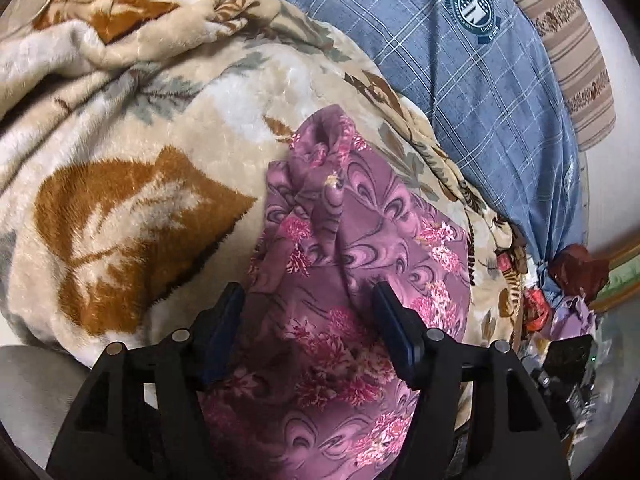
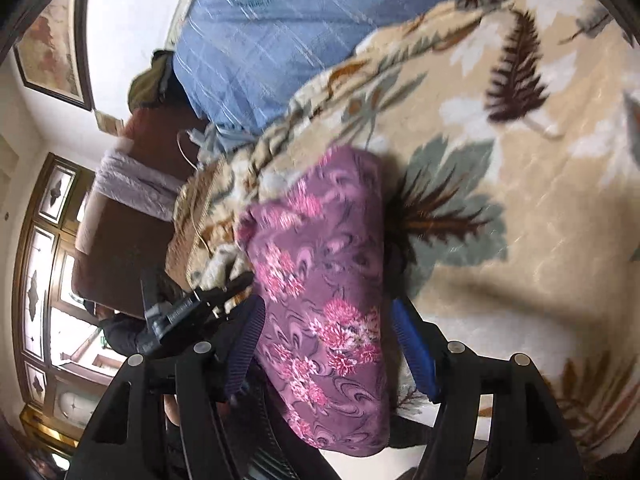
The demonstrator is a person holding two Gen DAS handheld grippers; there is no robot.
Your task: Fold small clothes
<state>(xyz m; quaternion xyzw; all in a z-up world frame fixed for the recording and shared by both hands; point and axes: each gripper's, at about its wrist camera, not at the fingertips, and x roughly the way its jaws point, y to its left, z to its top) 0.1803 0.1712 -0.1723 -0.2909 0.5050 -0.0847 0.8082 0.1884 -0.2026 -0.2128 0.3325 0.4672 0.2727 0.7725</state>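
Note:
A small purple garment with pink flowers [image 1: 340, 280] lies rumpled on a beige leaf-print fleece blanket [image 1: 140, 140]. My left gripper [image 1: 308, 300] is open, its blue-padded fingers [image 1: 390, 320] wide apart on either side of the cloth, which runs between them and under the camera. In the right wrist view the same garment [image 2: 324, 280] lies as a long folded strip on the blanket [image 2: 520, 160]. My right gripper [image 2: 328, 320] is open, its fingers [image 2: 412, 344] on either side of the strip. The left gripper body [image 2: 176, 316] shows at the strip's left.
A blue checked pillow with a round emblem [image 1: 480, 60] lies beyond the blanket, with a striped brown cushion [image 1: 568, 40] behind it. Loose cloth scraps and clutter [image 1: 560, 300] sit at the right. A brown chair with a towel [image 2: 132, 200], a framed picture [image 2: 52, 40] and a window [image 2: 48, 280] are left.

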